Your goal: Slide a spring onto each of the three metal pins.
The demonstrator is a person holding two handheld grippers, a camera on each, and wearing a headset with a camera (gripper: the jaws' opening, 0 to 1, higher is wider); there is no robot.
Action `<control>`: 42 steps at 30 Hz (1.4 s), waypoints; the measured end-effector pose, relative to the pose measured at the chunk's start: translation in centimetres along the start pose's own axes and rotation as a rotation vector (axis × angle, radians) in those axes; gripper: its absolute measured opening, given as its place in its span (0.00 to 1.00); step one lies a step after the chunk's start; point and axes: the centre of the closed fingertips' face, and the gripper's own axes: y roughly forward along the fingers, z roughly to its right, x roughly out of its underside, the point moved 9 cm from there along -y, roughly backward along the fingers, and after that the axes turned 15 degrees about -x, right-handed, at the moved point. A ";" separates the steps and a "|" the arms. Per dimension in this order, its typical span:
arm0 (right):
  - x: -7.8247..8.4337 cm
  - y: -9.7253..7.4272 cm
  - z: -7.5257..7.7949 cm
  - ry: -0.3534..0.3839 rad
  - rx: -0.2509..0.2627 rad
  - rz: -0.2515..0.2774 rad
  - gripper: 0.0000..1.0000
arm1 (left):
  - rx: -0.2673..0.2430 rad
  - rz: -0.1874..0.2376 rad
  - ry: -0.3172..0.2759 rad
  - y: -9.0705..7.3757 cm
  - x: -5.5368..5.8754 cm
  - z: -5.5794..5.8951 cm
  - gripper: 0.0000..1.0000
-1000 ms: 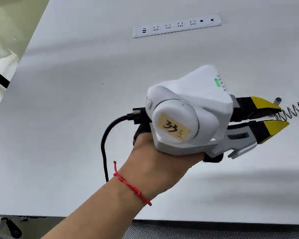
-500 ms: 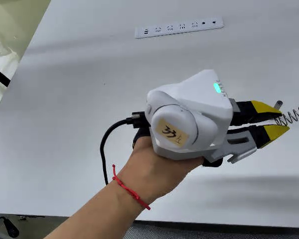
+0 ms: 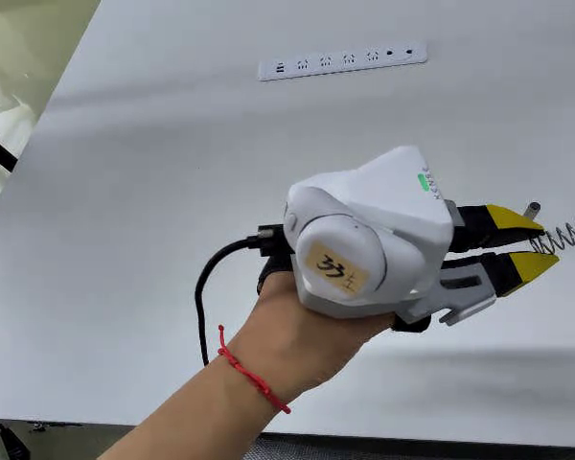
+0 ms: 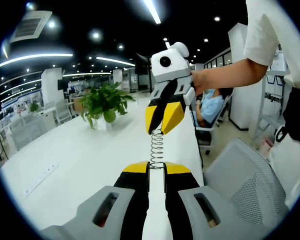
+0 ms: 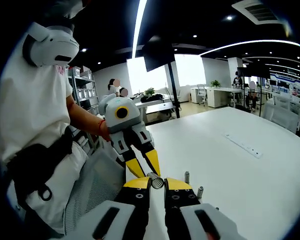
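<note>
So the thin coiled steel spring (image 3: 570,233) runs left-to-right at the head view's right edge, with its far end cut off. The left gripper (image 3: 546,242) pinches its near end with jaws almost closed. The right gripper (image 4: 159,129) nips the other end, mid-frame in the left gripper view.

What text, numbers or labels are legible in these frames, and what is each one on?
"33" plus a handwritten character I cannot make out: tan sticker on the left gripper, on its round cap.
"Diligen", cut off: wall sign in the left gripper view.
Small print beside the green light on that gripper: too small to read.
Markings on the power strip: too small to read.
</note>
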 end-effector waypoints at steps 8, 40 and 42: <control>-0.6 0.3 -0.2 -0.014 0.002 -0.046 0.06 | 0.001 0.000 -0.012 0.0 0.2 0.1 0.07; -2.2 0.8 -1.0 -0.116 -0.013 -0.245 0.06 | 0.016 0.001 -0.024 0.3 0.5 0.8 0.07; -2.2 0.8 -0.9 -0.125 -0.014 -0.256 0.06 | 0.016 0.001 -0.026 0.3 0.5 0.8 0.07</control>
